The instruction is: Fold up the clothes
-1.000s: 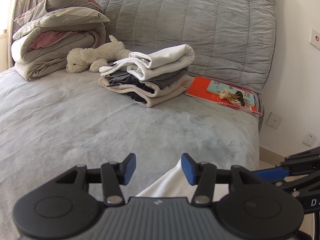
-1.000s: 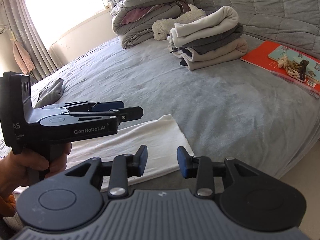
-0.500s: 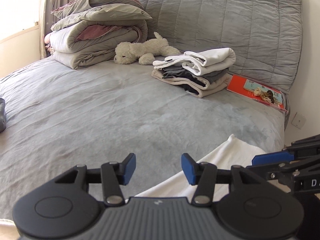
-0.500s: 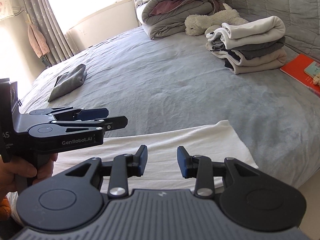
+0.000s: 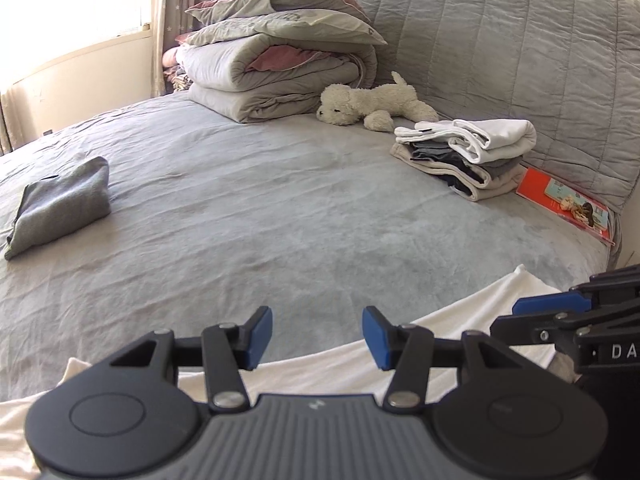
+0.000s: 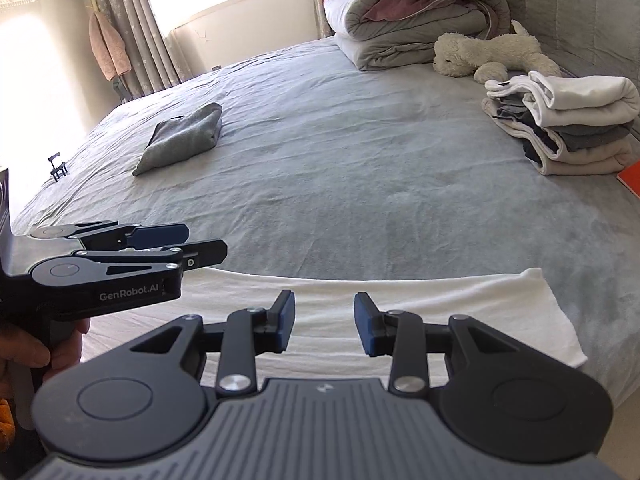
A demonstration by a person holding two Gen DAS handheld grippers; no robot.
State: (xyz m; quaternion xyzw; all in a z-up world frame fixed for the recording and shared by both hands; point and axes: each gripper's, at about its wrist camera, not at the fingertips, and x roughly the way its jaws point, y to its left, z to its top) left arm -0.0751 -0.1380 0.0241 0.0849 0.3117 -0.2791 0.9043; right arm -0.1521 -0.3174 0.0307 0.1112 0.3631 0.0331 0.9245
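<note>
White cloth (image 6: pixel 400 304) lies flat along the bed's (image 6: pixel 360 184) near edge, long axis crosswise, directly under both grippers. Left gripper (image 5: pixel 317 336) and right gripper (image 6: pixel 324 324) hover released, empty; right sits nearer the cloth's free corner, well apart from the folded stack (image 6: pixel 568 128).

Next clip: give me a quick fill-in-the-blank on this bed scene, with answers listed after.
1. Both the left gripper and the right gripper have their jaws ____.
2. The garment spread flat at the near edge of the bed is ____ in colour.
3. The top item of the folded stack is white; beside that stack lies a cream plush ____.
4. The small folded garment lying alone on the bed is ____.

Answers: open; white; dog; grey
</note>
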